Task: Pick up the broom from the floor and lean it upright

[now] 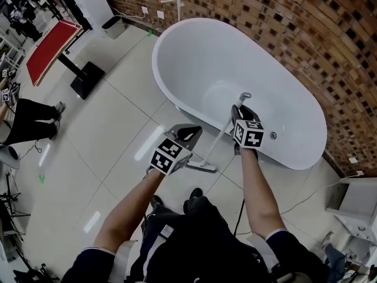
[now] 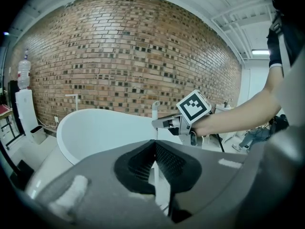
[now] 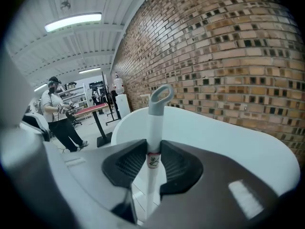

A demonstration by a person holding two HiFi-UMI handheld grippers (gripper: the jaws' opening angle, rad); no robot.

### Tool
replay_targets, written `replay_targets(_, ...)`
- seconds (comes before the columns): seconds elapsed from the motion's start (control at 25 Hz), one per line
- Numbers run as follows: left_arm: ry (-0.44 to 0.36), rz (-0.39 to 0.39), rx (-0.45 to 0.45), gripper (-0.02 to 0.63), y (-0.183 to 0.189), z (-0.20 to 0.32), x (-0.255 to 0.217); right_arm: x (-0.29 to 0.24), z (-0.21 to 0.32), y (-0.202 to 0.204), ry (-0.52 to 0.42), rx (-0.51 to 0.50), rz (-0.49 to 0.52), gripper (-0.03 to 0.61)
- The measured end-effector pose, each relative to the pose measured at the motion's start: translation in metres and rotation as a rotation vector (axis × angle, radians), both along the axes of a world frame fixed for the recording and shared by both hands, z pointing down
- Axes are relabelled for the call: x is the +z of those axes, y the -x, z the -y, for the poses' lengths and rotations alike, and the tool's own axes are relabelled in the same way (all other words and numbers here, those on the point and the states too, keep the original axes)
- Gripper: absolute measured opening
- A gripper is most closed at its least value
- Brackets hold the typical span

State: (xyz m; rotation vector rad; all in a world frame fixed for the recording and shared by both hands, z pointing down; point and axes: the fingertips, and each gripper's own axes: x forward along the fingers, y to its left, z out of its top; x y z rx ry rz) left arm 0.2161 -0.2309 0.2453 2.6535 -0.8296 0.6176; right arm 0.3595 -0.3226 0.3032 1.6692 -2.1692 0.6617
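Clamping the broom (image 1: pixel 222 133) near its handle's top, the right tool (image 3: pixel 153 159) is holding it almost upright beside the bathtub (image 1: pixel 200 58), the left tool (image 2: pixel 155 144) closed and empty, so releasing before it is resting on the tub's rim is risking a slide across the floor (image 1: pixel 118 134).

There is one white oval freestanding bathtub (image 1: pixel 194 58). There is one broom (image 3: pixel 153 123), white-shafted with a grey loop at its top. Two grey hand-held two-jaw grippers show, the left gripper (image 2: pixel 155 147) and the right gripper (image 3: pixel 153 146). Each carries one cube with black-and-white square markers, so there are two marker cubes (image 1: pixel 169 156) in all. One red-topped table (image 1: pixel 53 43) has a single black pedestal. One tall white water dispenser (image 1: pixel 94 2) bears one clear bottle (image 2: pixel 24 73). There is one small grey bin (image 1: pixel 113 25) and one brick wall (image 1: pixel 283 22). One bystander in a white shirt and black trousers (image 3: pixel 57 116) is plain; farther figures are too small to count.
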Motion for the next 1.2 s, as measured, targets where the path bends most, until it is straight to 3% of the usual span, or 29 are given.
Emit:
replay_targets(0.2,-0.014,-0.006,-0.004,-0.002,0.007,0.010,-0.010,0.002,0.009,-0.005,-0.005,0.014,-0.025,0.101)
replay_targets(0.56,-0.019,-0.054,0.125,-0.002,0.010,0.013,-0.033,-0.018,-0.001,-0.001,0.006,0.091,-0.060,0.113)
replay_targets(0.68,-0.010,-0.089,0.204,-0.002,-0.003,0.012,-0.045,-0.045,-0.016,-0.009,-0.035,0.154,-0.074,0.069)
replay_targets(0.8,0.004,-0.125,0.229,-0.002,-0.003,0.013,-0.055,-0.072,-0.032,0.007,-0.084,0.161,-0.061,0.002)
replay_targets(1.2,0.005,-0.262,0.393,0.000,-0.028,-0.018,-0.106,-0.162,-0.107,0.028,-0.262,0.204,-0.024,0.002)
